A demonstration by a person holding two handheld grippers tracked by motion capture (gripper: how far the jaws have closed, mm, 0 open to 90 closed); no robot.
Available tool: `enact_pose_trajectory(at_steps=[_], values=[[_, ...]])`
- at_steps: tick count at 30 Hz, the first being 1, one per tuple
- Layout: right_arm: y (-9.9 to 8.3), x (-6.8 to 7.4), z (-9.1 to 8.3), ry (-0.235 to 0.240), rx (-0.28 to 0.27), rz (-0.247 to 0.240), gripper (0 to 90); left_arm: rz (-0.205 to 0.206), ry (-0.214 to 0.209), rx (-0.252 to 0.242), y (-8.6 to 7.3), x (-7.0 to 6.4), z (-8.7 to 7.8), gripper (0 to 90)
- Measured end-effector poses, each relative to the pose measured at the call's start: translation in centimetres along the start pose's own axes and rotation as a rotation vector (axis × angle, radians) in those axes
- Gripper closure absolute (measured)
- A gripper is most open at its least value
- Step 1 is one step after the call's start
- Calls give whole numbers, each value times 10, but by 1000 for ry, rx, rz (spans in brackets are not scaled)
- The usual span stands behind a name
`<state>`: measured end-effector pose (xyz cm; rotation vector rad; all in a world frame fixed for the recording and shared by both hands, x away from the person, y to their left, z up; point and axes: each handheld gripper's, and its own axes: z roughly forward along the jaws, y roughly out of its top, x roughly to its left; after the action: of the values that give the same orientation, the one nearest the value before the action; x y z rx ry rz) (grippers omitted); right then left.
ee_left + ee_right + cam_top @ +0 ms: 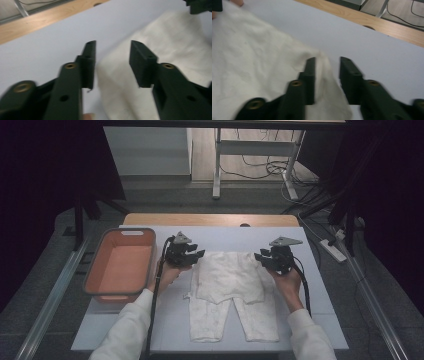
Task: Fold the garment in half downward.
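A white garment (230, 280) lies flat on the pale table cover (225, 236), its top part folded down over two legs that point toward the person. My left gripper (197, 254) hovers at its upper left corner. In the left gripper view the left gripper (112, 47) is open, and the cloth (170, 50) edge lies under the gap. My right gripper (261, 257) is at the upper right corner. In the right gripper view the right gripper (327, 61) is open, with a raised fold of the cloth (249, 62) between the jaws.
An orange basket (125, 231) with a grey rim stands at the table's left side, close to the left hand. A strip of bare wood (210, 219) runs along the far edge. Beyond it are desk legs and cables on the floor.
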<state>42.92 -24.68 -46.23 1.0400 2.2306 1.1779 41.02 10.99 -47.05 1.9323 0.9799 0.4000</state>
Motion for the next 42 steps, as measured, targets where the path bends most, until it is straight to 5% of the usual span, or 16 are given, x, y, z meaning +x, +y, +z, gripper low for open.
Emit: enact_pose_trajectory(at_steps=[3,9,16,23,26,35,42], values=[[1,4,-9,26,-39,25,373,8,-18,-7,1,-3,-13,386],[-17,16,-22,81,-21,1,313,-1,-70,45,-13,-13,-25,330],[-32,17,-32,104,-31,-10,314,26,-88,121,-30,-25,-22,324],[-41,26,-37,108,-10,-22,314,7,-87,124,-35,-27,-31,327],[-53,30,-44,119,-11,16,314,10,-88,129,-40,-30,-34,328],[-75,41,-61,124,19,23,314,16,-87,183,-64,-41,-44,344],[-80,41,-56,119,54,13,314,12,-102,252,-73,-45,-26,343]])
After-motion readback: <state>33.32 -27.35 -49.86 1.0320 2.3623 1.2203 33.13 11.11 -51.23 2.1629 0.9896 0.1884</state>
